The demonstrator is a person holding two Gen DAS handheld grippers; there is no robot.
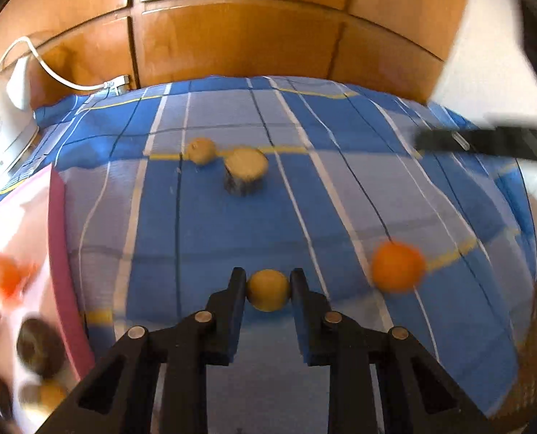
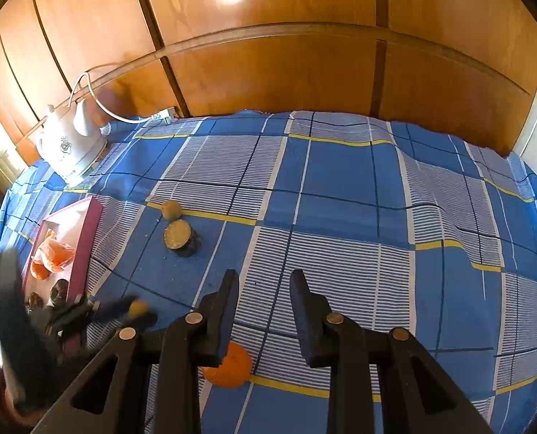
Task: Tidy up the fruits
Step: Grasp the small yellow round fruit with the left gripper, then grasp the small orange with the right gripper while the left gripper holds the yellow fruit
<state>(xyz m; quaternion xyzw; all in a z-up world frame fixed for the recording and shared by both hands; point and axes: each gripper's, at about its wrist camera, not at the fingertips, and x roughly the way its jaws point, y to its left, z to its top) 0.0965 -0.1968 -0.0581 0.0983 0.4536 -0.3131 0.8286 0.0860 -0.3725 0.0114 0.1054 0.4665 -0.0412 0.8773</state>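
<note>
My left gripper (image 1: 268, 282) is shut on a small yellow-brown round fruit (image 1: 268, 290), held above the blue checked cloth (image 1: 304, 217). It shows blurred in the right wrist view (image 2: 134, 309). An orange (image 1: 397, 267) lies to its right and sits under my right gripper (image 2: 265, 282), which is open and empty; the orange (image 2: 232, 367) is just below its left finger. Another small brown fruit (image 1: 201, 150) and a halved dark-skinned fruit (image 1: 246, 170) lie farther back. The pink-rimmed white tray (image 1: 60, 253) at left holds oranges and dark fruits.
A white iron (image 2: 69, 144) with its cord stands at the back left of the cloth. Wooden wardrobe doors (image 2: 268, 54) rise behind the surface. The cloth's right side shows wrinkles (image 2: 449, 199).
</note>
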